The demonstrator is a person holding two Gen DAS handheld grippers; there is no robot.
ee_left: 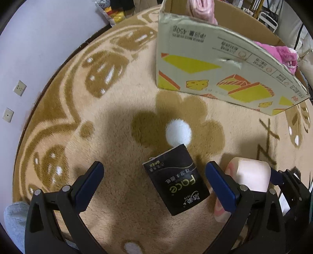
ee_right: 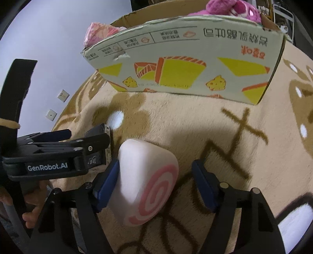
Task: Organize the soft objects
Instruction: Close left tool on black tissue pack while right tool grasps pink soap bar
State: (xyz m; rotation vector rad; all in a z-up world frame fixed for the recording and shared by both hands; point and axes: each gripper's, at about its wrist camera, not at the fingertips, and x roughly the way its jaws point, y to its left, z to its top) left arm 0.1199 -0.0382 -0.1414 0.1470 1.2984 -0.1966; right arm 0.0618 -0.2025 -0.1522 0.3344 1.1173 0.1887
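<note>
A black tissue pack lies flat on the beige rug between the fingers of my left gripper, which is open and clear of it on both sides. To its right lies a soft white roll with a pink swirl end, also seen as the roll. My right gripper straddles it: the left pad rests against the roll's side and the right pad stands apart from it. The roll lies on the rug.
An open cardboard box with yellow and orange print stands on the rug just beyond, also seen as the box. Pink plush items and a pink wrapped bundle sit inside it. A white wall with sockets is at left.
</note>
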